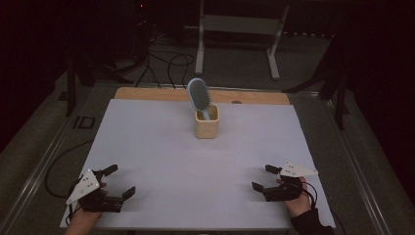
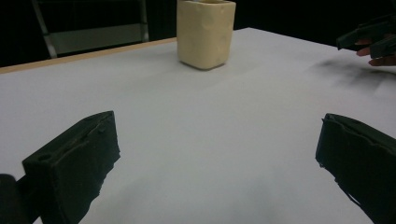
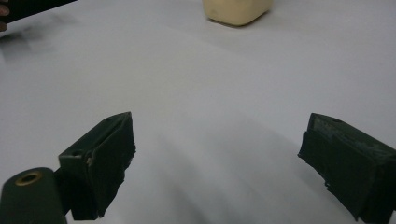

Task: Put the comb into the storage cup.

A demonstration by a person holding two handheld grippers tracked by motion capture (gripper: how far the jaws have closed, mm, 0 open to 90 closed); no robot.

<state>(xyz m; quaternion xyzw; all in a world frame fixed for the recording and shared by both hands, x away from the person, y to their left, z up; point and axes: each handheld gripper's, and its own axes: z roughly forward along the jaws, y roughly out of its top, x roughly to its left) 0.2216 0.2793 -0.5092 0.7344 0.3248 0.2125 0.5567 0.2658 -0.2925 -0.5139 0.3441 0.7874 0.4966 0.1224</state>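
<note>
pale blue oval hairbrush (image 1: 199, 94) stands handle-down, leaning slightly left, in the cream square cup (image 1: 206, 124) at the far middle of the white bench (image 1: 161, 161), about equally far from left tool (image 1: 116, 185) and right tool (image 1: 260, 177), both released and empty.

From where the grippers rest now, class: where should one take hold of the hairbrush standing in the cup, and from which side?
Grip the hairbrush on its oval head, the part standing clear above the cream cup; the handle is sunk inside. Come from above, jaws closing on the head's narrow edges, since its bristles face right and the brush leans left. Either open gripper, left or right, looks equally placed.
</note>
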